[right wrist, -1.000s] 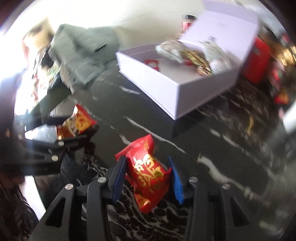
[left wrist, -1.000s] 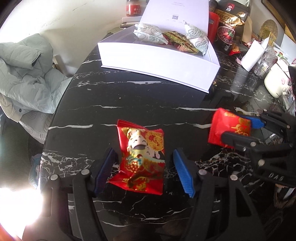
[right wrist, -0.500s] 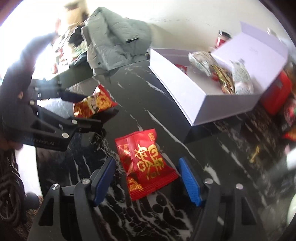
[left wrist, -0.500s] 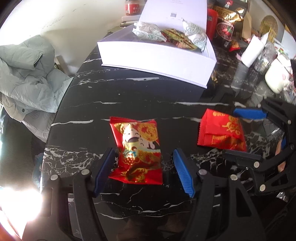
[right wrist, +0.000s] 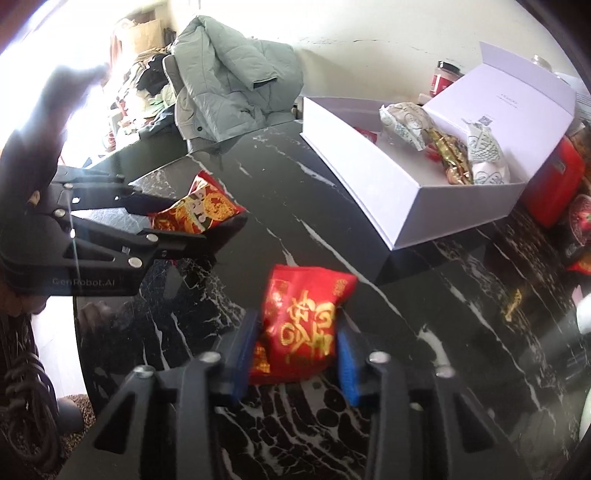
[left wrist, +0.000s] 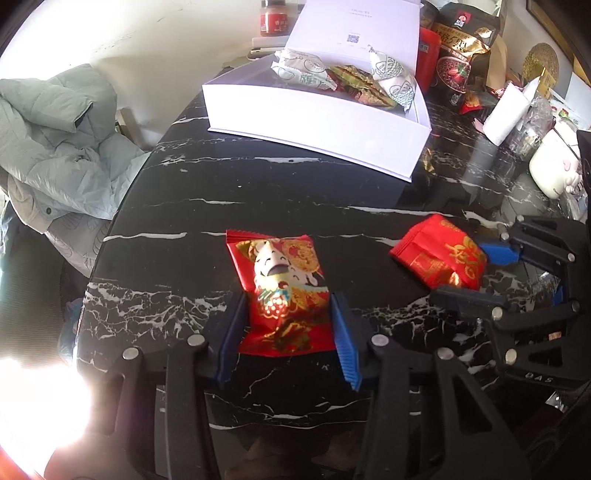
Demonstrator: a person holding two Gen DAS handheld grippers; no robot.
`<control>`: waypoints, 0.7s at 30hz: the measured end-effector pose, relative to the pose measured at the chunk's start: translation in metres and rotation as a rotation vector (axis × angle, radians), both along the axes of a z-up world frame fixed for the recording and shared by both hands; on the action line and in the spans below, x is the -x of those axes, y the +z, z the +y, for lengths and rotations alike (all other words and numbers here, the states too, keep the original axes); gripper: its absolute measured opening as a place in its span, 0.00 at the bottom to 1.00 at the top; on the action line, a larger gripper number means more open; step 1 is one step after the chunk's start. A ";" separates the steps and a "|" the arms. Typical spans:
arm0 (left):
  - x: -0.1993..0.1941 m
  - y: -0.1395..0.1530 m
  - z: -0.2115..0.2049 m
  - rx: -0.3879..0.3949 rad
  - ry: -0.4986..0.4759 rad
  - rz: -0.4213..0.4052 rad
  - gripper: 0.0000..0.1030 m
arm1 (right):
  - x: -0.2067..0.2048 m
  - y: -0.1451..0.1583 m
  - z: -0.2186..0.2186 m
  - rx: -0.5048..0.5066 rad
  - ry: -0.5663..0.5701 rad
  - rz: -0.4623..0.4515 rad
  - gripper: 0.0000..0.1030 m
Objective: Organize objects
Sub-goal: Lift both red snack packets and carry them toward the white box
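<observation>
A red packet with a cartoon figure [left wrist: 284, 291] lies on the black marble table [left wrist: 258, 192]. My left gripper [left wrist: 289, 299] is closing on it, and both blue pads press its crumpled sides. A red packet with gold script [right wrist: 303, 325] bulges between the pads of my right gripper [right wrist: 297, 319], whose jaws are also closing. Each gripper shows in the other view: the right gripper [left wrist: 460, 271] on the right, the left gripper [right wrist: 207, 212] on the left. An open white box [left wrist: 314, 122] at the back holds several wrapped snacks.
A grey padded jacket [left wrist: 55, 147] hangs over a chair beyond the table's curved left edge. Snack bags and a red tin [left wrist: 461, 48], folded white paper [left wrist: 506, 114] and a white pot [left wrist: 554, 170] crowd the back right. A red jar [left wrist: 273, 18] stands behind the box.
Half a second ago both grippers stood wide around packets lying flat; now both have closed on them. The right gripper had let its packet go before that and has rolled.
</observation>
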State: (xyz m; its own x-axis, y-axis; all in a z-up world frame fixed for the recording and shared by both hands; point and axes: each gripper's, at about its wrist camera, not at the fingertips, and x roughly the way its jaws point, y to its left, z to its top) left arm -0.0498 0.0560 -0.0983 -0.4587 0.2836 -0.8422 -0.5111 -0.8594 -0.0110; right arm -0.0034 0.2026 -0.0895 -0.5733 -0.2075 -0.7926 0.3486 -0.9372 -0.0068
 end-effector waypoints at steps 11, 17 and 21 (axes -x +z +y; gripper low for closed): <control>-0.015 0.015 -0.001 -0.007 0.019 0.020 0.42 | -0.005 0.008 0.003 0.031 -0.042 0.012 0.36; -0.021 0.037 0.002 -0.019 0.013 0.054 0.42 | -0.013 0.032 0.007 0.034 -0.049 0.067 0.36; -0.025 0.050 0.007 -0.029 -0.008 0.072 0.42 | -0.018 0.049 0.009 0.031 -0.035 0.103 0.36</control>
State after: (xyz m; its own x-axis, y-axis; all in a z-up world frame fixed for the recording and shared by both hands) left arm -0.0250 0.0632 -0.0482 -0.5152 0.3114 -0.7985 -0.5180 -0.8554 0.0006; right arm 0.0145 0.2111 -0.0400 -0.6587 -0.2093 -0.7227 0.3148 -0.9491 -0.0122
